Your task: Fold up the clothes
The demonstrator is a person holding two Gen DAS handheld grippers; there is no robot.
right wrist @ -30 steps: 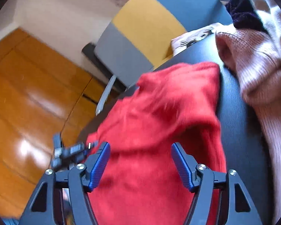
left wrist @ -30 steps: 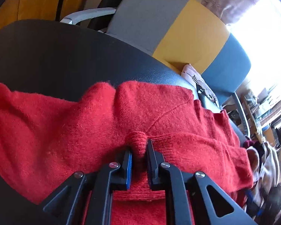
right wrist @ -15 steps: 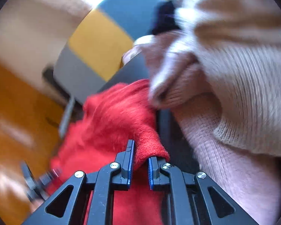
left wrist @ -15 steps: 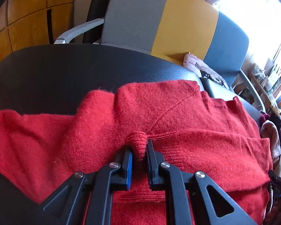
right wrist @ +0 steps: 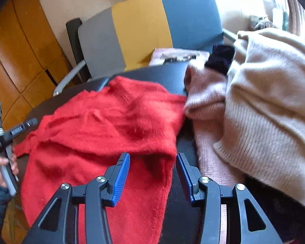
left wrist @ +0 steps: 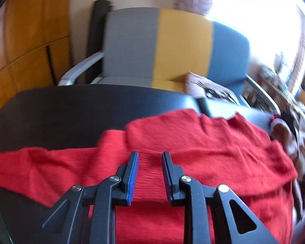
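Note:
A red knitted sweater lies spread and rumpled on a black padded table. My left gripper hovers over its near part. The jaws are opening, and the cloth lies below them without being pinched. In the right wrist view the same sweater fills the middle. My right gripper hangs above its right hem, jaws opening, blue pads off the fabric. At that view's left edge a hand holds the other gripper's handle.
A pile of beige knitwear and a pink knit sits on the table to the right of the sweater, with a dark garment behind. A grey, yellow and blue armchair stands beyond the table. Wooden cabinet doors stand at left.
My left gripper let go of the pinched fold of red knit and lifted away. My right gripper, which had shut on the sweater's edge, released it and drew back and up.

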